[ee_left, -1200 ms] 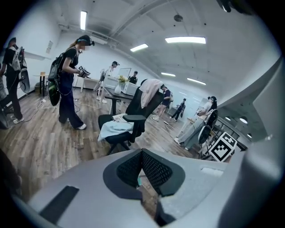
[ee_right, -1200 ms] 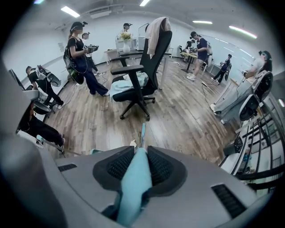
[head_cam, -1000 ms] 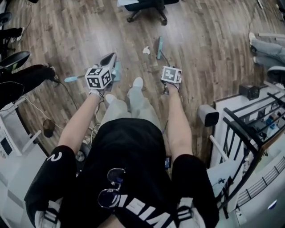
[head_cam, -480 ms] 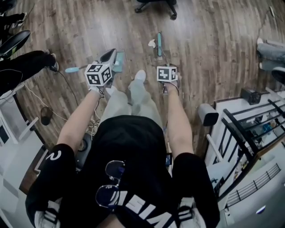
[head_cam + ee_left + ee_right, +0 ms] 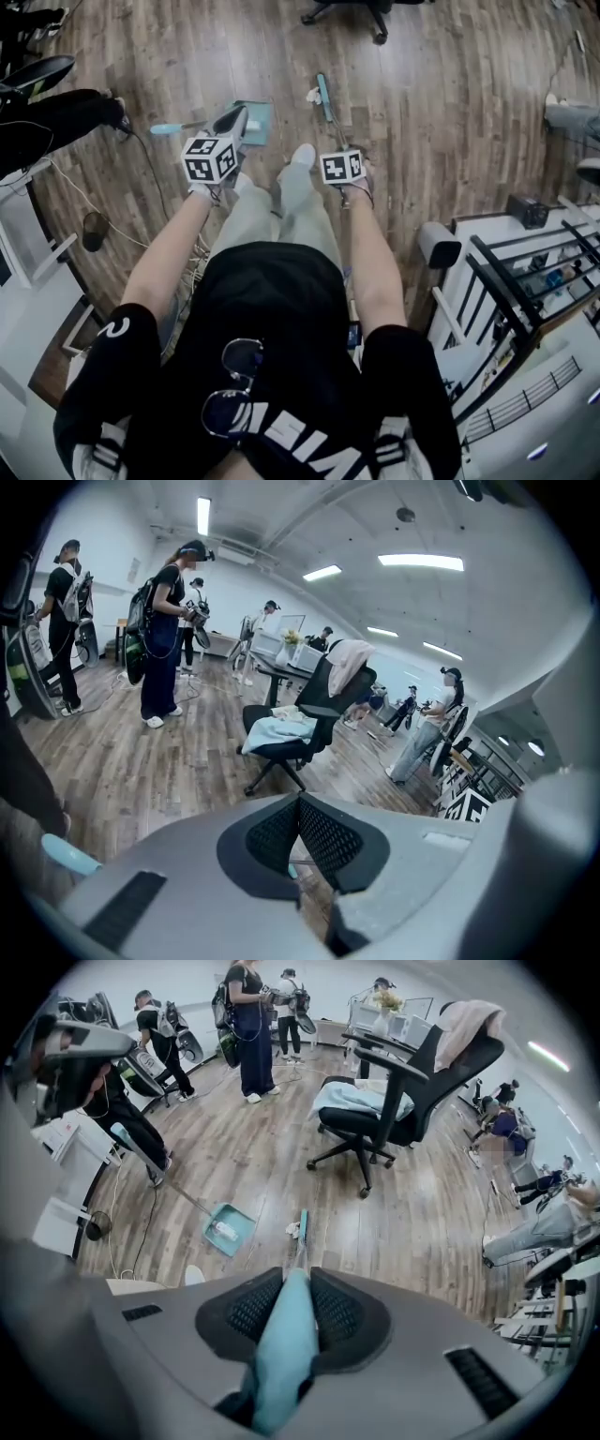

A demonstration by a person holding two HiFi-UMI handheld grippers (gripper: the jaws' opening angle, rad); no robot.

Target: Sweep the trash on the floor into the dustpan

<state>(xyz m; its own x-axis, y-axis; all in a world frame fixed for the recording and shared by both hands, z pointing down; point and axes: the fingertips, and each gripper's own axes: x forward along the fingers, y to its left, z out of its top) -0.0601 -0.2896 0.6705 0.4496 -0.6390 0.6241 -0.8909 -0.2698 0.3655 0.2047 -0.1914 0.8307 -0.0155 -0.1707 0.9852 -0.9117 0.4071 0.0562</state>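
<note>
One light scrap (image 5: 292,1230) lies beside the broom head (image 5: 303,1225), near the dustpan (image 5: 238,1214). It would likely flutter, so I'd sweep gently. My right gripper (image 5: 286,1283) is clamped on the stiff handle (image 5: 281,1344), and my left gripper (image 5: 298,806) has its jaws together, empty.

The black shirt (image 5: 281,319) has large white letters (image 5: 300,441) along its near edge, cut off and not surely readable. The left sleeve (image 5: 112,352) bears a white mark (image 5: 116,330) like a "2". Nothing else can be read.
</note>
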